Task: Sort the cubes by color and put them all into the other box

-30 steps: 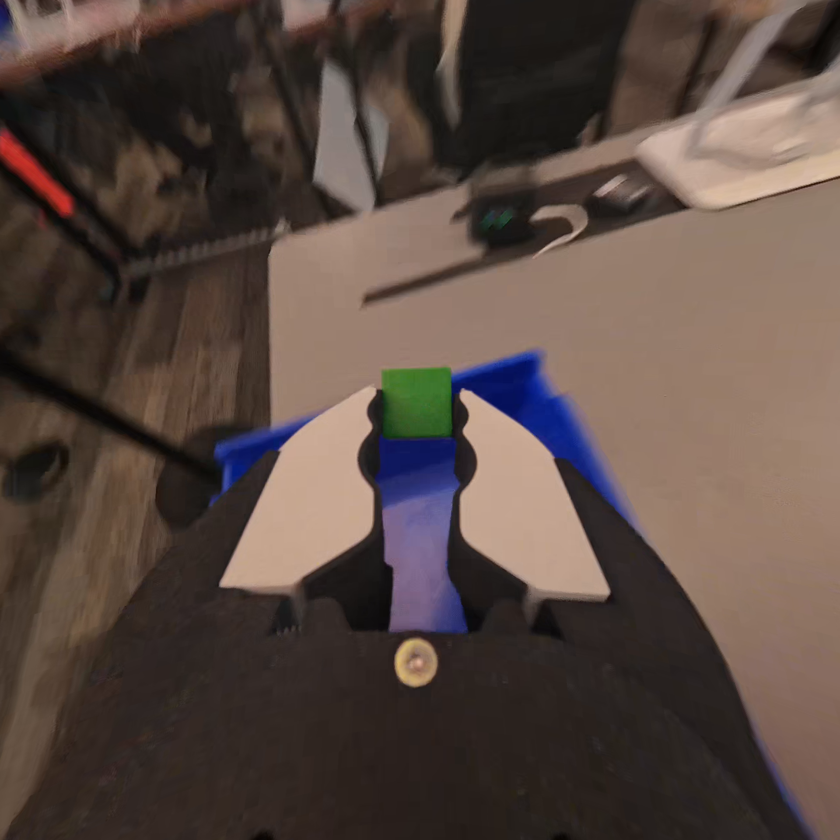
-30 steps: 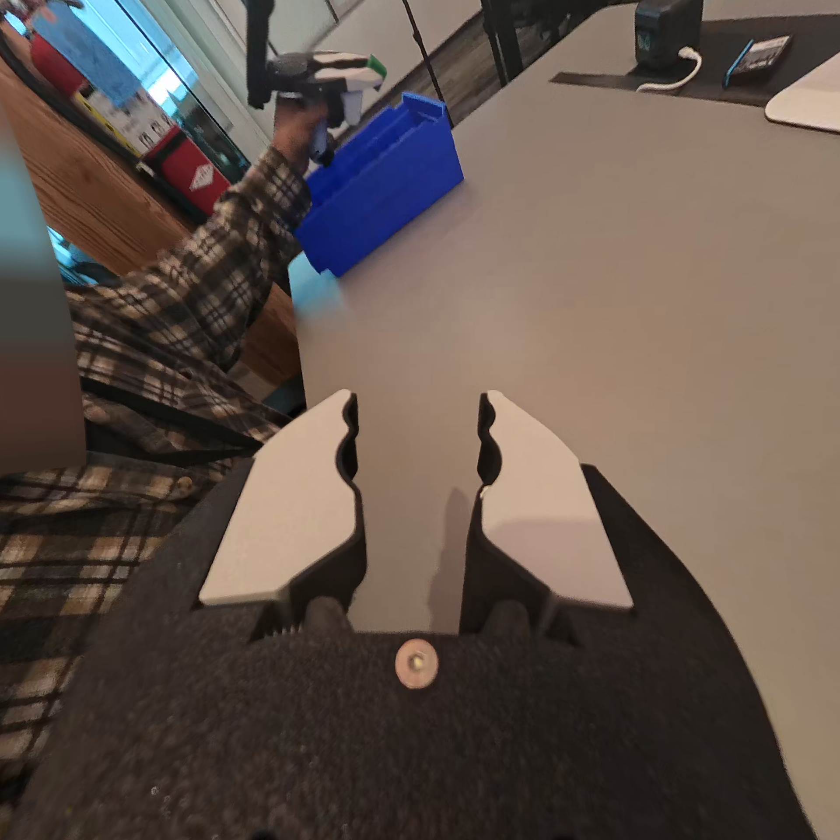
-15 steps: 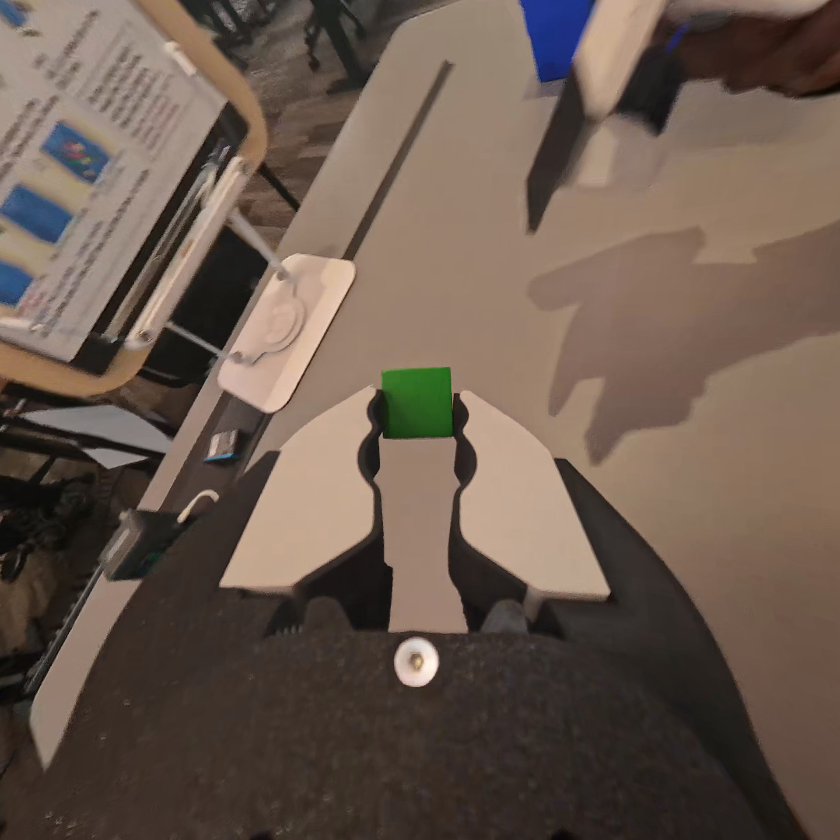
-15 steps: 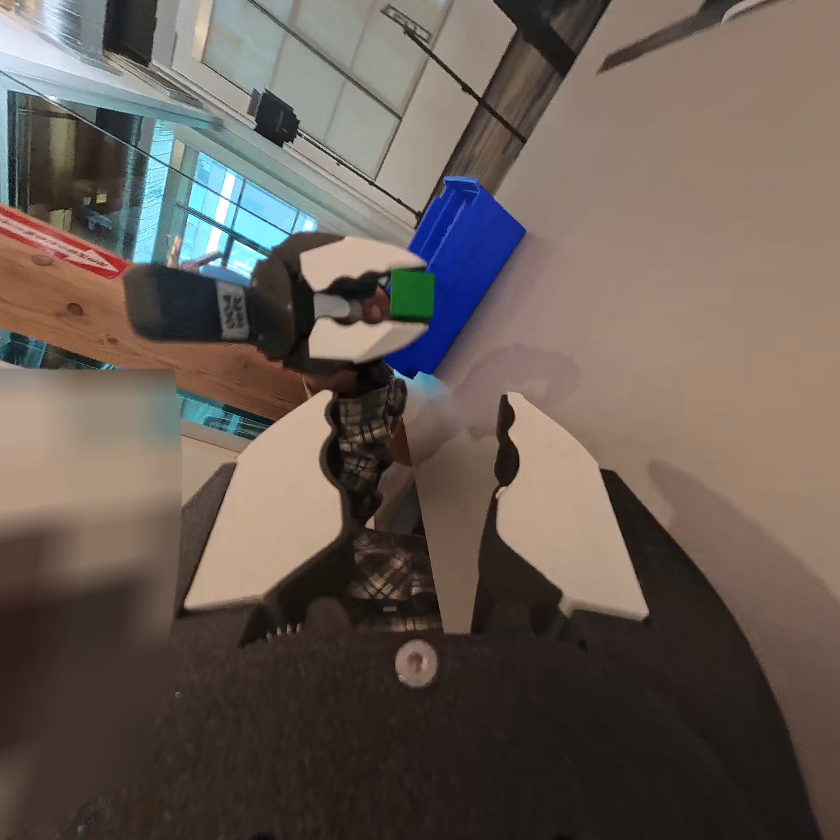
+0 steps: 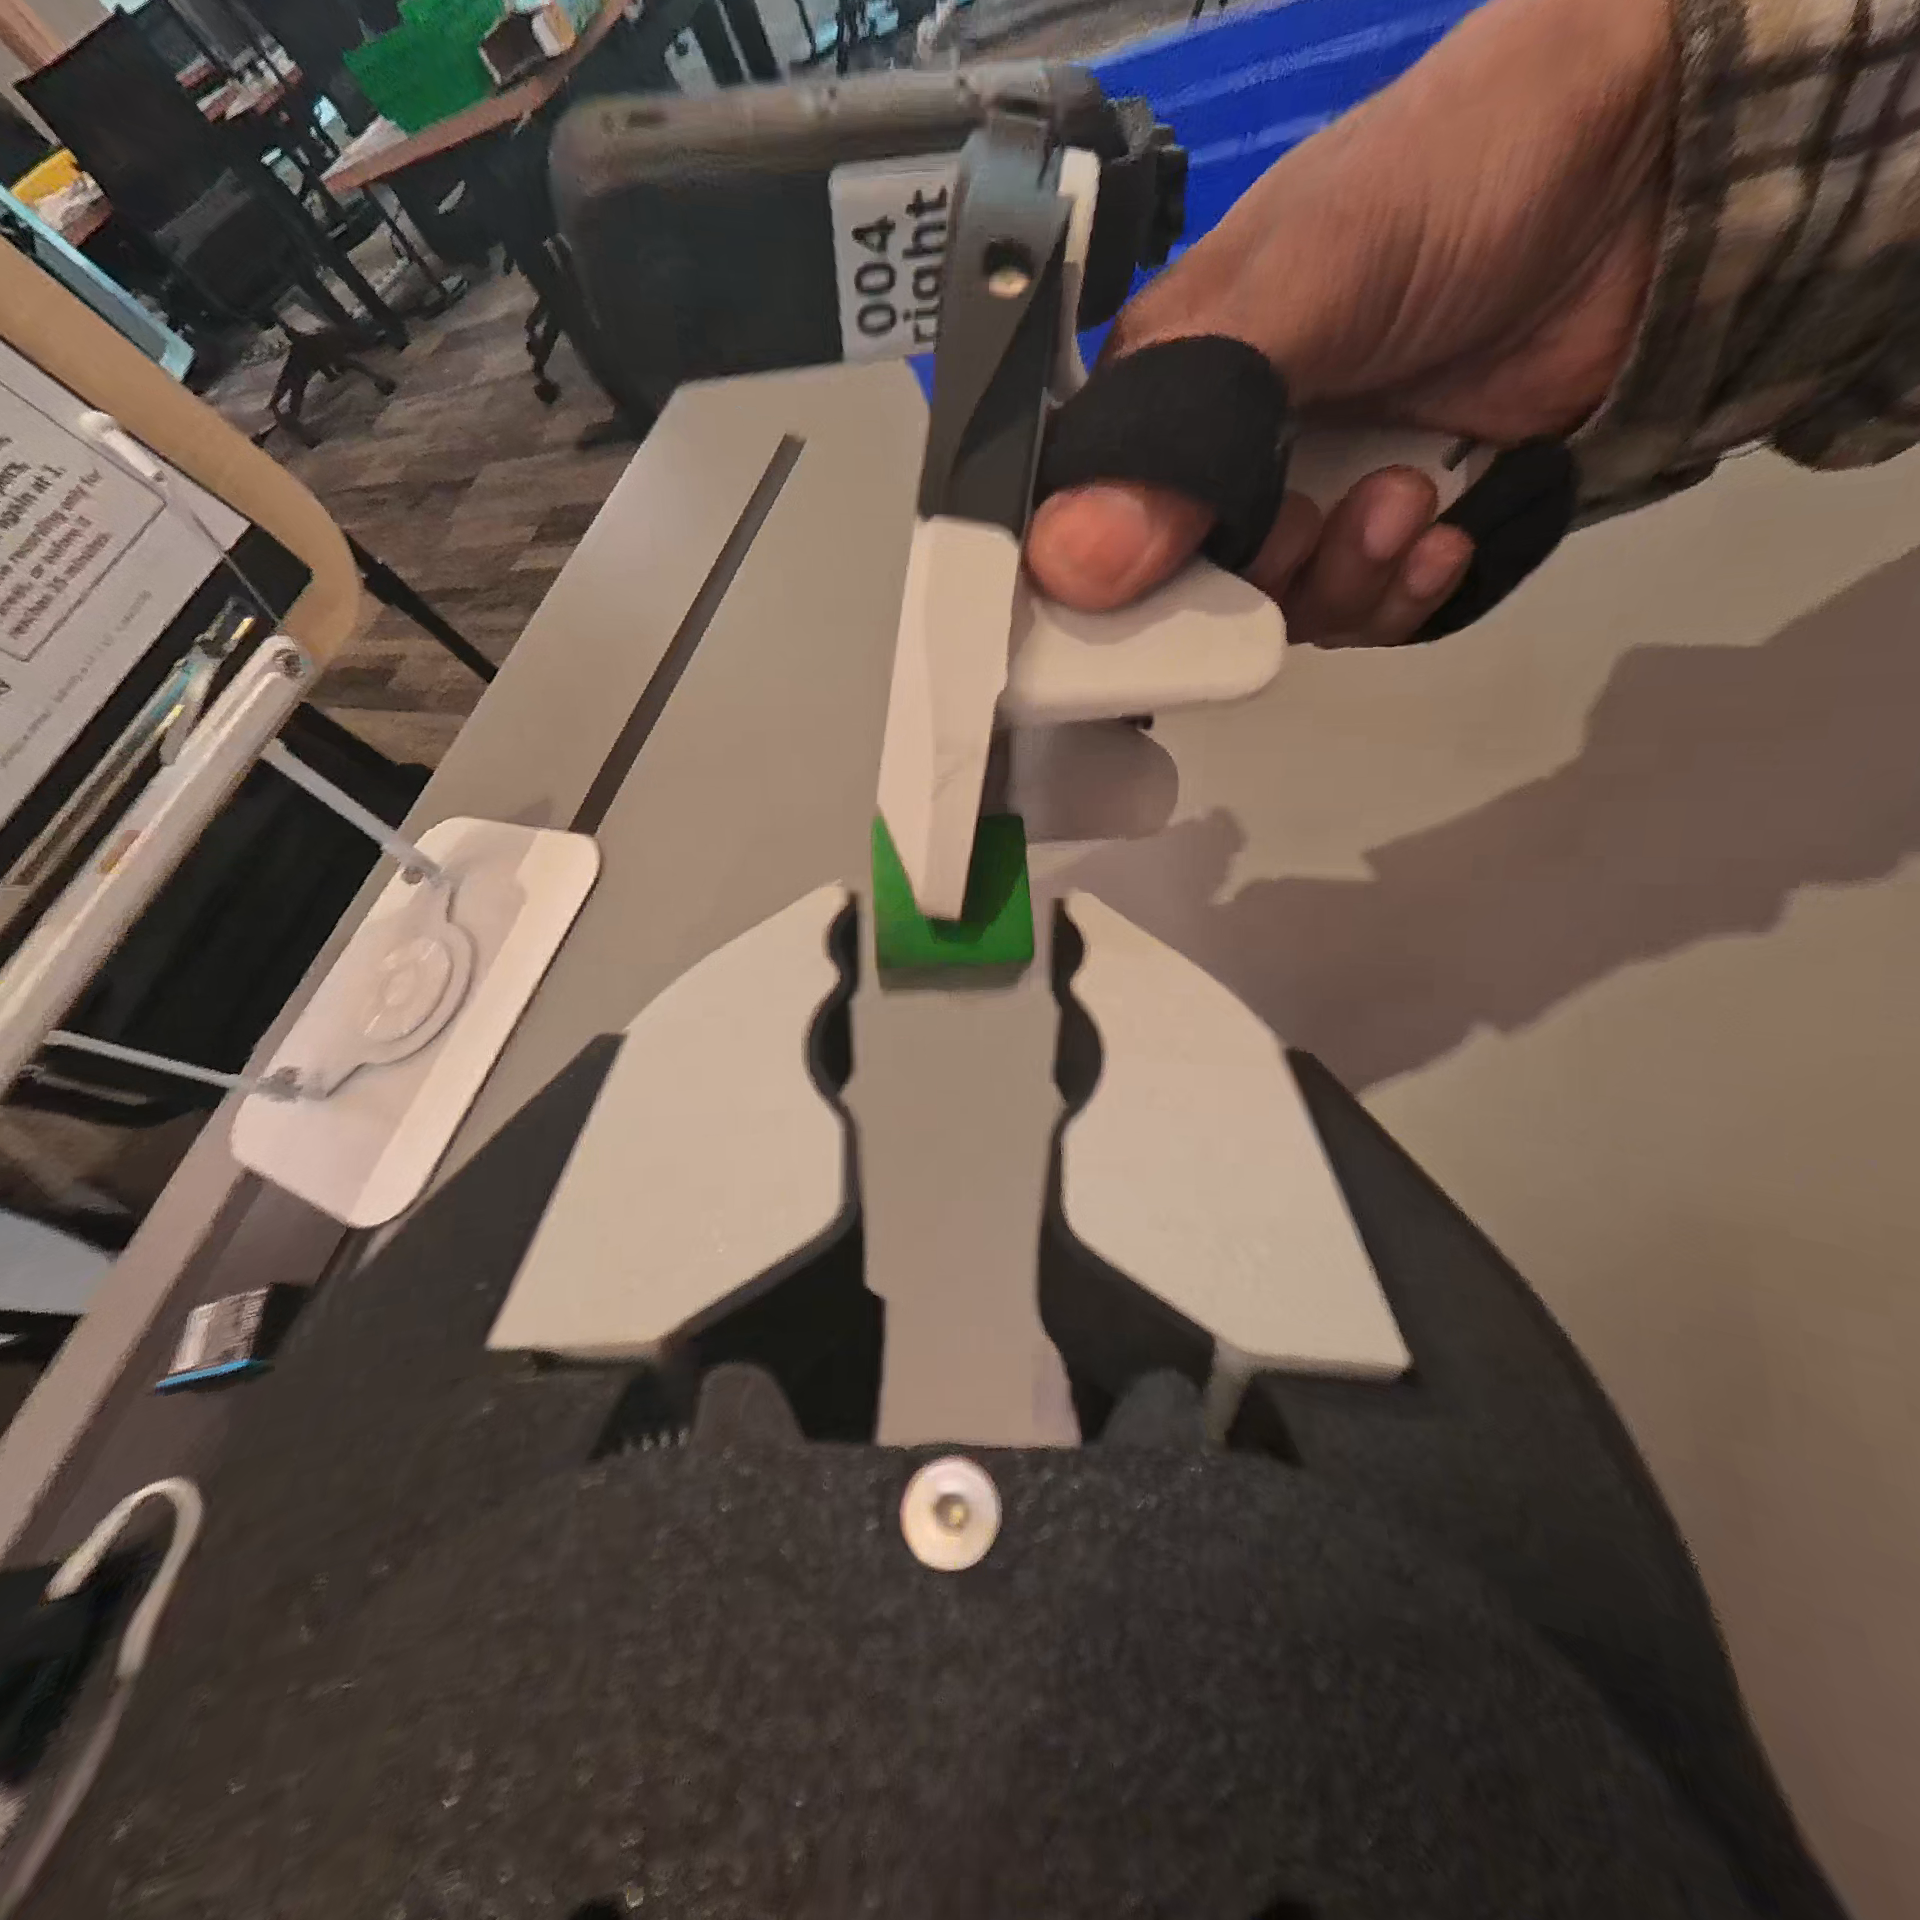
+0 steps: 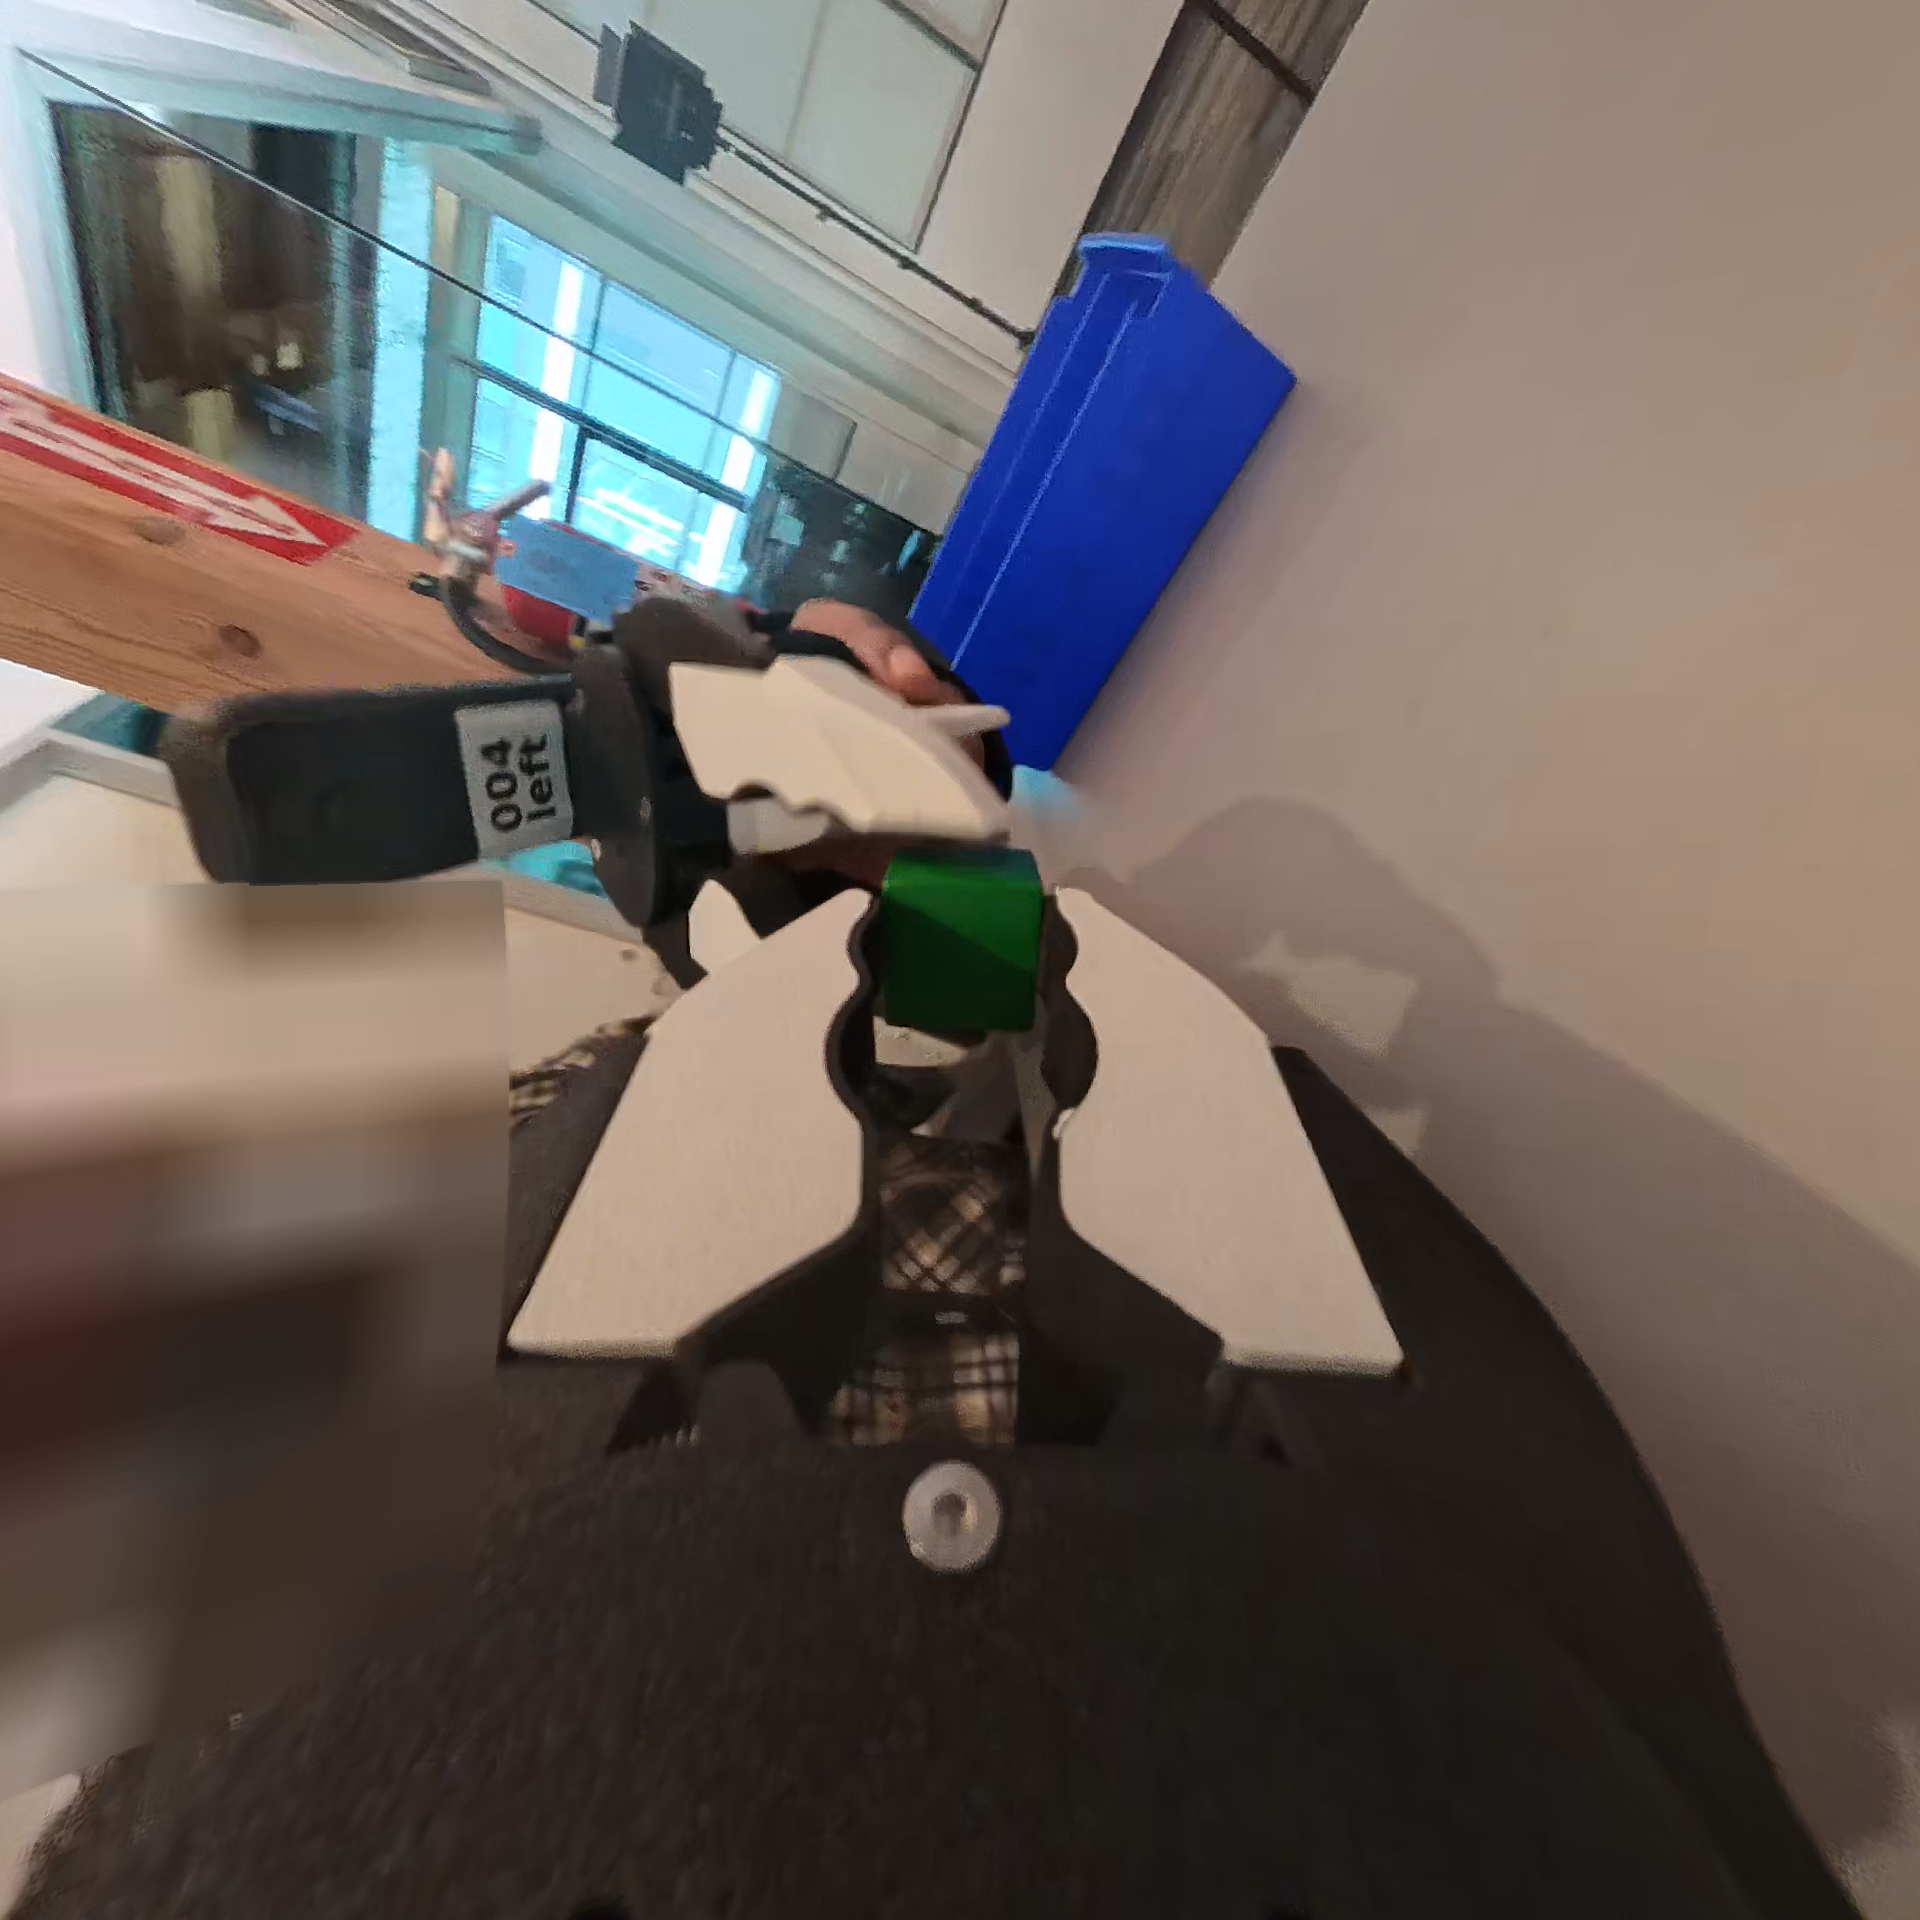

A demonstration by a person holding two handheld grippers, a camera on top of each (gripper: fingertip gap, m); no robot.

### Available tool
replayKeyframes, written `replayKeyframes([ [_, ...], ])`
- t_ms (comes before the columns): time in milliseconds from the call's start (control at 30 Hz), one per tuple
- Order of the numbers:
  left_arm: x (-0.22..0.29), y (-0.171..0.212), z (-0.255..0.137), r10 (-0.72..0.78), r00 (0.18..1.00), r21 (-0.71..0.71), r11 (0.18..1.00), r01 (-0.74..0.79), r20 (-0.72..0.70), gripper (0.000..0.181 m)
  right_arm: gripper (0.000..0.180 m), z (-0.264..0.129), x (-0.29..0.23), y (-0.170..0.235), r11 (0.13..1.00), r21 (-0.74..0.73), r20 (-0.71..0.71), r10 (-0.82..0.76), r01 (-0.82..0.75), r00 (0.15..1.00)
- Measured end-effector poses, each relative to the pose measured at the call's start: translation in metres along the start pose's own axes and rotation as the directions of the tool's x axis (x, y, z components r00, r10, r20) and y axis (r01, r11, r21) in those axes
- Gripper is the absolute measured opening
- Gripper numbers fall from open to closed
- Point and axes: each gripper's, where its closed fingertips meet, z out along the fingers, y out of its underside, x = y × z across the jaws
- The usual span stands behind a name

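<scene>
A green cube is held in mid-air over the grey table, between both grippers. My right gripper is shut on the cube, gripping its two sides. In the left wrist view the right gripper comes down from above, one finger across the cube's face. My left gripper sits around the cube with a thin gap on each side, slightly open. In the right wrist view the left gripper reaches in from the left, its tips at the cube's top edge. A blue box stands on the table behind.
A person's hand in a plaid sleeve holds the right gripper. A white stand base with a sign board sits near the table's edge, with a small card and a cabled black device. More blue box shows behind the hand.
The left gripper carried the green cube away from the blue box to the right gripper. The right gripper closed on the cube and the left jaws loosened.
</scene>
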Motion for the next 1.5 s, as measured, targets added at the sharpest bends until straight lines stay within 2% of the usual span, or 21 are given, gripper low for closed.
replayKeyframes([
  [67, 0.007, 0.003, 0.0, -0.097, 0.994, 0.012, 0.995, 0.098, -0.055, 0.073, 0.028, -0.032, -0.001, -0.001, 0.998, 0.025, -0.095, -0.061, 0.064, 0.994],
  [133, 0.017, 0.01, -0.004, -0.184, 0.974, 0.024, 0.982, 0.189, -0.132, 0.091, 0.028, -0.084, 0.004, -0.002, 0.989, 0.03, -0.273, -0.129, 0.143, 0.953],
  [233, 0.029, 0.023, -0.014, -0.262, 0.94, 0.047, 0.959, 0.278, -0.218, 0.094, 0.028, -0.193, 0.023, 0.007, 0.975, -0.046, -0.607, -0.2, 0.217, 0.769],
  [333, 0.038, 0.038, -0.018, -0.316, 0.909, 0.04, 0.94, 0.339, -0.271, 0.093, 0.028, -0.304, 0.049, 0.039, 0.978, -0.158, -0.832, -0.207, 0.137, 0.515],
  [367, 0.041, 0.044, -0.017, -0.329, 0.9, 0.024, 0.936, 0.35, -0.286, 0.092, 0.028, -0.331, 0.058, 0.056, 0.98, -0.182, -0.863, -0.196, 0.075, 0.466],
  [467, 0.048, 0.059, -0.012, -0.358, 0.885, -0.02, 0.929, 0.369, -0.296, 0.092, 0.028, -0.377, 0.08, 0.104, 0.976, -0.2, -0.893, -0.146, -0.084, 0.426],
  [533, 0.052, 0.063, -0.011, -0.358, 0.883, -0.033, 0.93, 0.366, -0.304, 0.091, 0.028, -0.392, 0.093, 0.128, 0.968, -0.2, -0.896, -0.119, -0.152, 0.428],
  [667, 0.052, 0.06, -0.014, -0.343, 0.889, -0.038, 0.937, 0.348, -0.305, 0.088, 0.028, -0.391, 0.114, 0.16, 0.945, -0.217, -0.868, -0.072, -0.244, 0.491],
  [800, 0.053, 0.06, -0.015, -0.324, 0.9, -0.053, 0.945, 0.323, -0.291, 0.086, 0.028, -0.375, 0.126, 0.168, 0.941, -0.238, -0.82, -0.062, -0.24, 0.569],
  [833, 0.053, 0.061, -0.016, -0.321, 0.902, -0.057, 0.946, 0.318, -0.288, 0.086, 0.035, -0.372, 0.127, 0.169, 0.94, -0.242, -0.81, -0.06, -0.241, 0.583],
  [900, 0.053, 0.061, -0.02, -0.314, 0.908, -0.054, 0.949, 0.311, -0.277, 0.086, 0.046, -0.373, 0.124, 0.167, 0.939, -0.251, -0.81, -0.07, -0.235, 0.582],
  [1033, 0.037, 0.062, -0.051, -0.302, 0.931, -0.018, 0.952, 0.305, -0.206, 0.083, 0.049, -0.388, 0.089, 0.138, 0.969, -0.216, -0.832, -0.119, -0.118, 0.542],
  [1167, -0.01, 0.083, -0.12, -0.307, 0.952, -0.048, 0.951, 0.306, -0.004, 0.08, 0.051, -0.373, 0.022, 0.087, 0.968, -0.163, -0.846, -0.236, 0.188, 0.478],
  [1333, -0.075, 0.139, -0.242, -0.296, 0.902, -0.215, 0.903, 0.371, 0.314, 0.079, 0.055, -0.3, -0.013, 0.067, 0.859, -0.267, -0.798, -0.45, 0.436, 0.4],
  [1400, -0.09, 0.169, -0.288, -0.275, 0.872, -0.307, 0.857, 0.414, 0.405, 0.077, 0.058, -0.26, -0.008, 0.066, 0.811, -0.303, -0.745, -0.529, 0.501, 0.406],
  [1500, -0.091, 0.22, -0.34, -0.285, 0.833, -0.456, 0.729, 0.51, 0.475, 0.075, 0.057, -0.196, 0.006, 0.065, 0.775, -0.301, -0.629, -0.6, 0.557, 0.494],
])
